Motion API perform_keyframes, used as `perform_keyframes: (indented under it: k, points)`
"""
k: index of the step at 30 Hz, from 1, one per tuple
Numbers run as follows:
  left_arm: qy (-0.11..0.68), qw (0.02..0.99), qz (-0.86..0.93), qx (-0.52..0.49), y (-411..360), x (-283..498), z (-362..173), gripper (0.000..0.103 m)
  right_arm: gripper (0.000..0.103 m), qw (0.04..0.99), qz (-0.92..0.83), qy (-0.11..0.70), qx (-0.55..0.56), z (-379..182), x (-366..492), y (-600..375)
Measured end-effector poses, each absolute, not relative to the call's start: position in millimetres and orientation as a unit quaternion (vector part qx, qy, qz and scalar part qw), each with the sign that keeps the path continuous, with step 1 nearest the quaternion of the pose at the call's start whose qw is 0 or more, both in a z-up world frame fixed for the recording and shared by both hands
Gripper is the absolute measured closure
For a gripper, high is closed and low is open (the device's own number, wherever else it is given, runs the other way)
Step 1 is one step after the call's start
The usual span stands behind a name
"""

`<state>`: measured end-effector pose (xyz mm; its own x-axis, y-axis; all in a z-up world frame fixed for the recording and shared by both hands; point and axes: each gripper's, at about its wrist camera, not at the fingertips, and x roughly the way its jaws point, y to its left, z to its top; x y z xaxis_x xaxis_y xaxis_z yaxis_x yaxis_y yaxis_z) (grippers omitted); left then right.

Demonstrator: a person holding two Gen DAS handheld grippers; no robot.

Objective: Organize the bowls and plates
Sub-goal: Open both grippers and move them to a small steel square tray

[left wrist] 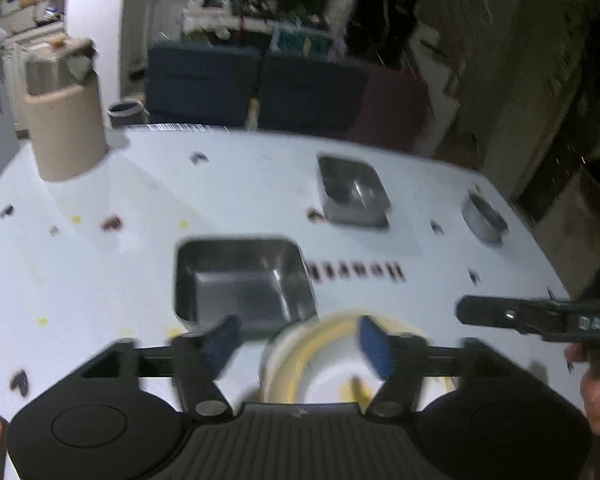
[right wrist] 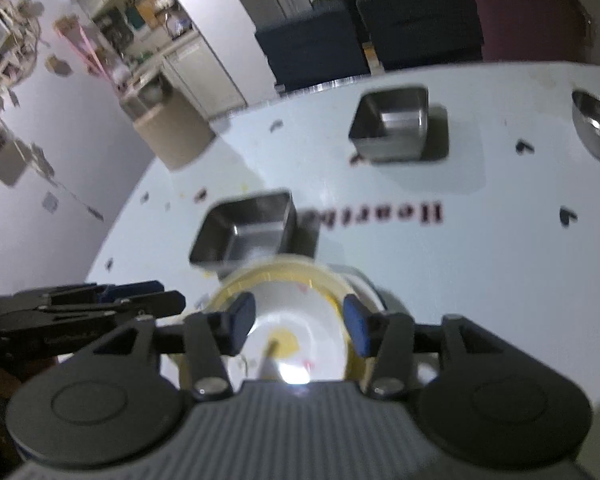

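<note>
A white bowl with a yellow rim (left wrist: pixel 324 364) (right wrist: pixel 300 320) sits near the front of the white table (left wrist: pixel 140 280) (right wrist: pixel 460 280). My left gripper (left wrist: pixel 298 342) is open, its fingers either side of the bowl's near-left rim. My right gripper (right wrist: pixel 298 322) is open above the bowl's inside; it also shows at the right in the left wrist view (left wrist: pixel 540 318). A square steel dish (left wrist: pixel 242 282) (right wrist: pixel 246 230) stands just behind the bowl. A second square steel dish (left wrist: pixel 352 192) (right wrist: pixel 394 124) is farther back. A round steel bowl (left wrist: pixel 484 216) (right wrist: pixel 598 124) is at the far right.
A beige cylindrical container (left wrist: pixel 66 120) (right wrist: pixel 172 132) stands at the table's far left corner. Dark printed letters (left wrist: pixel 356 271) (right wrist: pixel 374 214) and small heart marks lie on the tabletop. Dark sofa cushions (left wrist: pixel 260 84) are beyond the table's far edge.
</note>
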<state>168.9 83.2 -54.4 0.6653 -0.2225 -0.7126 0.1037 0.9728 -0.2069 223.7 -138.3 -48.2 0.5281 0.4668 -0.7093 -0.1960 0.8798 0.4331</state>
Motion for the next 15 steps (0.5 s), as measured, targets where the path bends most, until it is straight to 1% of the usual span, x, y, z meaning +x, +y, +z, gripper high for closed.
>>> perform_keyframes:
  k: [1,2,3,4,5,6,8,10,15]
  points:
    - [0.389,0.915,-0.081,-0.077,87,172,-52,0.019,0.034,0.861,0.193,0.446,0.152,-48,224,-138]
    - [0.381,0.918,-0.074,-0.079,90,175,-50,0.017,0.026,0.864,0.191,0.438,0.157,-46,227,-139]
    - [0.376,0.921,-0.068,-0.082,94,179,-48,0.015,0.021,0.866,0.190,0.433,0.162,-44,231,-139]
    - [0.372,0.922,-0.060,-0.084,99,184,-48,0.011,0.018,0.867,0.190,0.429,0.167,-42,235,-140]
    - [0.369,0.924,-0.052,-0.086,102,188,-48,0.006,0.013,0.868,0.190,0.425,0.172,-40,240,-139]
    - [0.367,0.925,-0.043,-0.087,106,192,-49,0.005,0.006,0.869,0.191,0.421,0.176,-39,246,-138]
    - [0.370,0.924,-0.025,-0.090,114,201,-52,0.002,0.001,0.871,0.195,0.413,0.181,-37,254,-133]
    - [0.380,0.919,-0.016,-0.101,123,212,-57,0.000,0.000,0.874,0.191,0.407,0.182,-38,263,-127]
    - [0.400,0.909,0.001,-0.113,139,233,-72,0.000,0.000,0.873,0.175,0.415,0.188,-50,292,-111]
